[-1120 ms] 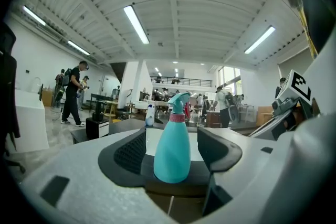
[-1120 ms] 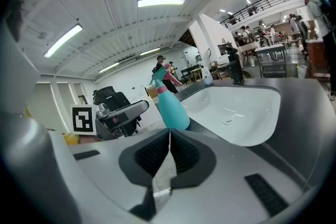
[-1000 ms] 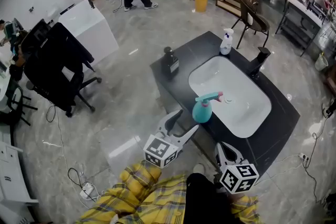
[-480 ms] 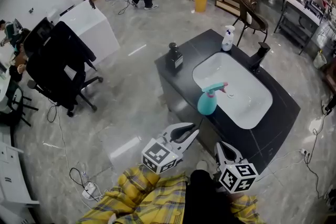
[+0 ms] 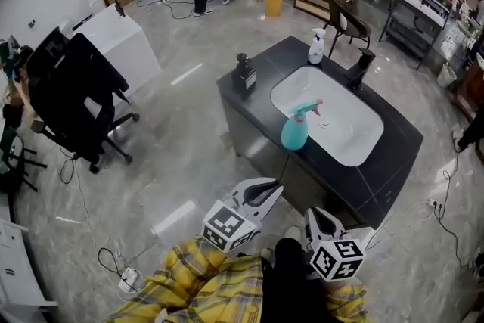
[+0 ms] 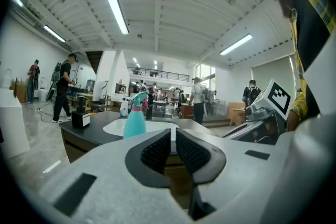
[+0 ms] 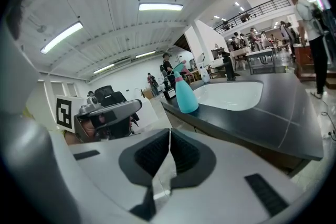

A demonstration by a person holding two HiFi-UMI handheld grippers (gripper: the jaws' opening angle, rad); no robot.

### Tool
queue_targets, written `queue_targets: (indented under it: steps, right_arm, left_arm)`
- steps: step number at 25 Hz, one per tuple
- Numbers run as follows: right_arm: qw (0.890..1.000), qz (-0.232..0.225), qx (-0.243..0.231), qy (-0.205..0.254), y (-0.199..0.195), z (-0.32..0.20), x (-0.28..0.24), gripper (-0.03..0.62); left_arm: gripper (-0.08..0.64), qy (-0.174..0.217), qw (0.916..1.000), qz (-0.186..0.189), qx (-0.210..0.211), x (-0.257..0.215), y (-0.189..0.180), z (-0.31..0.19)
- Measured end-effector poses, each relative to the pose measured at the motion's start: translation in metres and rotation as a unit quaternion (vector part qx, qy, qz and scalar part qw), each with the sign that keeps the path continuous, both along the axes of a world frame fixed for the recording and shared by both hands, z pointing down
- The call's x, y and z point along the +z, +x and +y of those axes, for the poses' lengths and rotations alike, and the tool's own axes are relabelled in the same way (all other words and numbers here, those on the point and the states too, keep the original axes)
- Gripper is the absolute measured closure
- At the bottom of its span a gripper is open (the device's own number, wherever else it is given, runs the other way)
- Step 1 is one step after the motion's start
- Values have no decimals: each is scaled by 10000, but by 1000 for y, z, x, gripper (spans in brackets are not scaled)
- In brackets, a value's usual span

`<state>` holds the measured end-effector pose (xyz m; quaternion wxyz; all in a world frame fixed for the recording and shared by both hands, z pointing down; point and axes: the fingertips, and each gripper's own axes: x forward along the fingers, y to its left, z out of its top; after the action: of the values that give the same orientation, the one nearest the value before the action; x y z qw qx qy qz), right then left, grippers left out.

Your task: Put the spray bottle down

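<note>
Head view: spray bottle (image 5: 294,131) set down, both claws empty

Closest in, the left gripper (image 5: 268,190) is seen pressed together, its jaws having just been closing on nothing; the right gripper (image 5: 315,214) is likewise pressed together and empty. Farther off, the bottle is stood upright on the black counter (image 5: 246,111) at the near rim of the white sink (image 5: 344,125), well apart from both. The task is judged complete.

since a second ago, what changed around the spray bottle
The left hand-held gripper has drawn back from the teal spray bottle, and its jaws have just closed on nothing. The bottle stays upright on the black counter beside the sink.
</note>
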<state>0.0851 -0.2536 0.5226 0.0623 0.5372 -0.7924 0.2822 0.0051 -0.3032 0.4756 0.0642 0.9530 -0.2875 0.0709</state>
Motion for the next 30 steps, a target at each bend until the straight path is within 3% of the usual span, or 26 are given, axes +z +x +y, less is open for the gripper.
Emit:
queue_targets:
  steps: [12, 19, 30]
  right_arm:
    - [9997, -54, 223, 40, 22, 26, -11, 586]
    - [9988, 7, 480, 60, 56, 55, -15, 586]
    - [9992, 75, 351, 161, 58, 75, -26, 586]
  left_arm:
    - [528, -14, 9997, 58, -243, -16, 9, 24]
    - [528, -168, 9998, 90, -63, -12, 38, 53]
    - [528, -207, 9995, 65, -224, -17, 36, 72]
